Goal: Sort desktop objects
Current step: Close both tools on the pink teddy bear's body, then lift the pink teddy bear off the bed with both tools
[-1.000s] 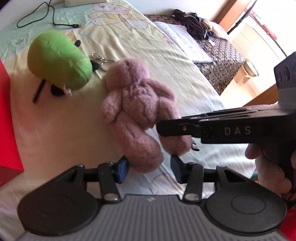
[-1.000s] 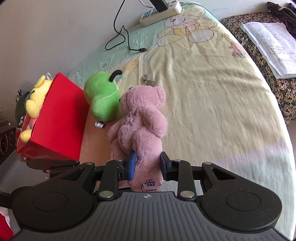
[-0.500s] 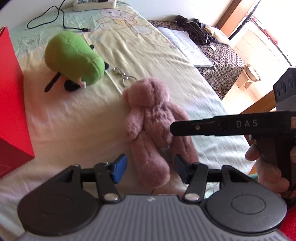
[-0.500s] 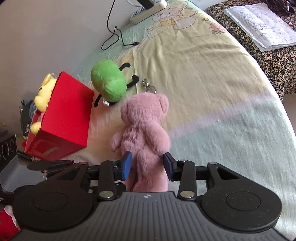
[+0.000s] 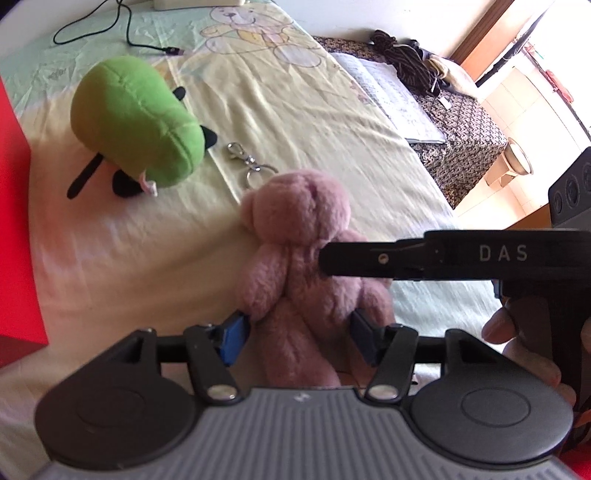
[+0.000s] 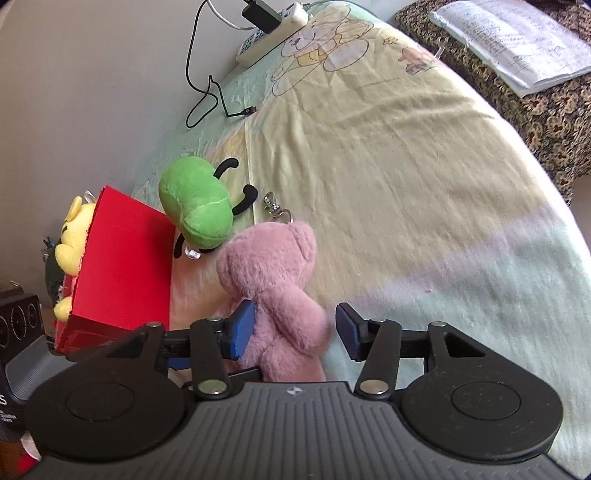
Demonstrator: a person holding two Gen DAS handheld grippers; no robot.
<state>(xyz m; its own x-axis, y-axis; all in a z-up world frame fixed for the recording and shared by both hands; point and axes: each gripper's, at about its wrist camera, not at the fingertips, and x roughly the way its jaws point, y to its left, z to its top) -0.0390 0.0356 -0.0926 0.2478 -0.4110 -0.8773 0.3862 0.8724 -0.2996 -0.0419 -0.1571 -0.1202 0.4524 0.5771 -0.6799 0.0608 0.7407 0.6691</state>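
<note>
A pink teddy bear (image 5: 295, 221) lies on the bed sheet (image 5: 325, 122), its head pointing away from me. Its lower body sits between the jaws of my left gripper (image 5: 297, 334), which are opening; the fur brushes both pads without looking squeezed. In the right wrist view the bear (image 6: 269, 258) is between the opening jaws of my right gripper (image 6: 294, 329): the left pad touches the fur and the right pad stands clear. One right finger (image 5: 369, 260) reaches across the bear's chest. A green plush (image 5: 136, 122) lies beyond the bear.
A red box (image 6: 125, 266) stands at the left with a yellow plush (image 6: 74, 236) in it. A metal key clasp (image 5: 247, 162) lies between the two toys. A power strip (image 6: 273, 33) and cable (image 5: 125, 33) are at the far end, and a notebook (image 6: 517, 40) beside the bed.
Both grippers' jaws have widened around the pink bear; the right gripper's right pad has come off the fur. The bear has shifted from slanting to lying straight between the left jaws.
</note>
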